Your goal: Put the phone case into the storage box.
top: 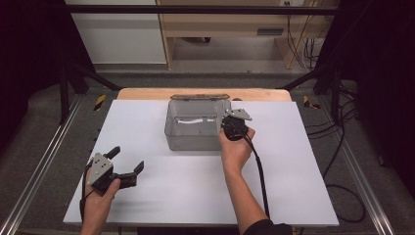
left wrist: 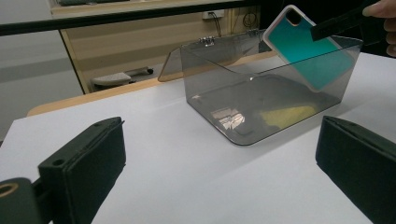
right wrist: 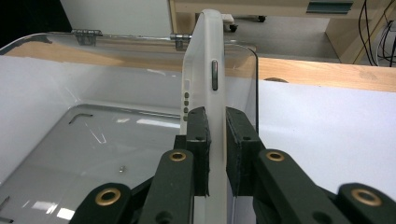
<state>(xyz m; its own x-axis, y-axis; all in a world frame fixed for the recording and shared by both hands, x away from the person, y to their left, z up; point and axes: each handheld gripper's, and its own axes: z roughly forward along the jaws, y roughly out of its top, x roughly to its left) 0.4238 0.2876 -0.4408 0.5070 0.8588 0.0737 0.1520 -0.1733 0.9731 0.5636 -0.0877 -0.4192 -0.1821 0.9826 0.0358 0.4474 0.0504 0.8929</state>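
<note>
Dark-framed bay w/ pale wood furniture behind; white table top on a wooden bench, metal rails along both sides, loose cables on floor at right. No readable brand, label or writing anywhere; phone case edge bears just a slot button and a row of small holes.

Far left, near front edge: left gripper in left hand, resting low over table, jaws spread wide w/ nothing between, released. Wide bare stretch of white top between it and box; same seen in left gripper view, jaws at either side, box well ahead.

Centre, toward back edge: smoky clear plastic box, hinged lid thrown back flat behind it. Inside: yellowish patch on floor in left gripper view, too dim to identify; a pale strip near back wall in high view. Rest of box floor bare, plenty of room inside.

Right rim of box: phone case, white rim w/ teal back, tilted, lower part dipping inside box against right wall, upper corner above rim. Right gripper clenched on case edge, pads pressing both faces, held by right hand just beside box's right front corner. Cable trailing back along forearm.

Right of box: open white top out to table edge.
</note>
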